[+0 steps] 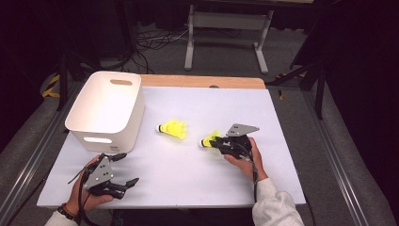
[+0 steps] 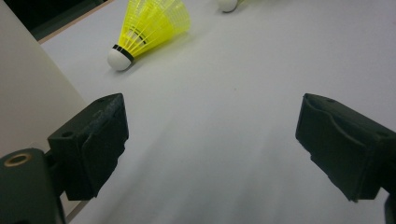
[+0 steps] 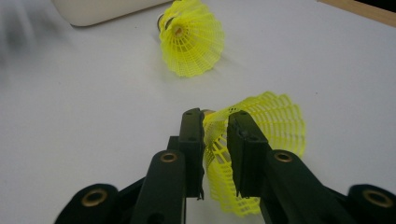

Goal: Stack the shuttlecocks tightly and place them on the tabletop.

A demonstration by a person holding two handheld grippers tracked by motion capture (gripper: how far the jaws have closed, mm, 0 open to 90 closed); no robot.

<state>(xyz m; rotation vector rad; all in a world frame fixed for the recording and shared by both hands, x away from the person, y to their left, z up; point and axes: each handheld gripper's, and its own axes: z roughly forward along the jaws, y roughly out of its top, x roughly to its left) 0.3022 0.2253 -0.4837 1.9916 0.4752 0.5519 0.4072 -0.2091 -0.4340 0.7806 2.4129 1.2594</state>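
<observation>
Yellow mesh of a shuttlecock (image 3: 261,140) sits pinched in our right hand-held gripper (image 3: 215,135); our left hand-held gripper (image 2: 210,140) gapes wide, empty, near the white bin (image 1: 106,110) on the white desk (image 1: 188,174).

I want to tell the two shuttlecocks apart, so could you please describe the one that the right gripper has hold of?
Start at the white bin at the table's left; two yellow shuttlecocks lie to its right. The shuttlecock in question is the farther one from the bin. Unlike the free shuttlecock, its mesh skirt sits pinched between the jaws of the right gripper.
</observation>
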